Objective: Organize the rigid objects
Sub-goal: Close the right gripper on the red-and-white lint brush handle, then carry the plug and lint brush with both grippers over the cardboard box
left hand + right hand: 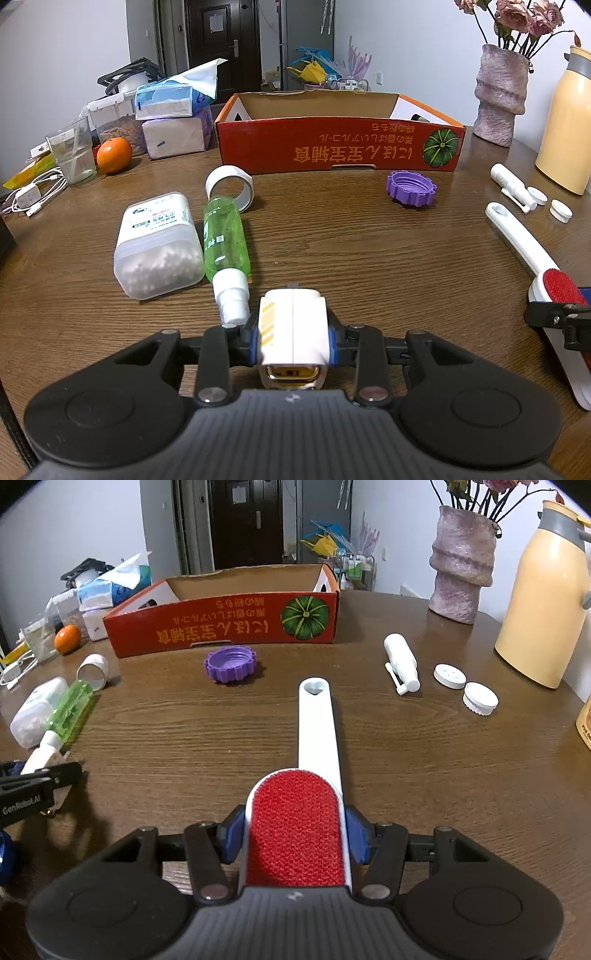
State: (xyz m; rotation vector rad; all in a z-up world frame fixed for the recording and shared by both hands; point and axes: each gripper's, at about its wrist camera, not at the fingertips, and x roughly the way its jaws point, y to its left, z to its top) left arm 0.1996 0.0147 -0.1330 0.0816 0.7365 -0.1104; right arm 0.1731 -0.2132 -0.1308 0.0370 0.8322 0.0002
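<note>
At the far left of the counter (332, 251) stands a clear glass (74, 155) with a stirrer leaning in it, and behind it a lidded clear tub (114, 125) of brown contents too small to identify. Nearer lies a translucent white box (157, 243) on its side, packed with cotton swabs, touching a green spray bottle (225, 240) that also lies flat. The left gripper (293, 332) has its fingers clamped on a small white block with a yellow striped label (291, 328), held low over the counter just beside the bottle's white nozzle. Behind, the red cardboard box (340, 147) with a printed pumpkin stands open; nothing shows inside it from either view. A purple cap (229, 663) rests upside down before it. The lint brush (295, 827), with a red bristle pad and a long white handle ending in a heart-shaped hole, lies on the counter pointing toward the box; the right gripper (295, 834) has its blue fingers (356, 834) set against the pad's two sides. Farther right, a white bottle (400, 662) lies flat, and a vase (461, 565) holds flowers.
</note>
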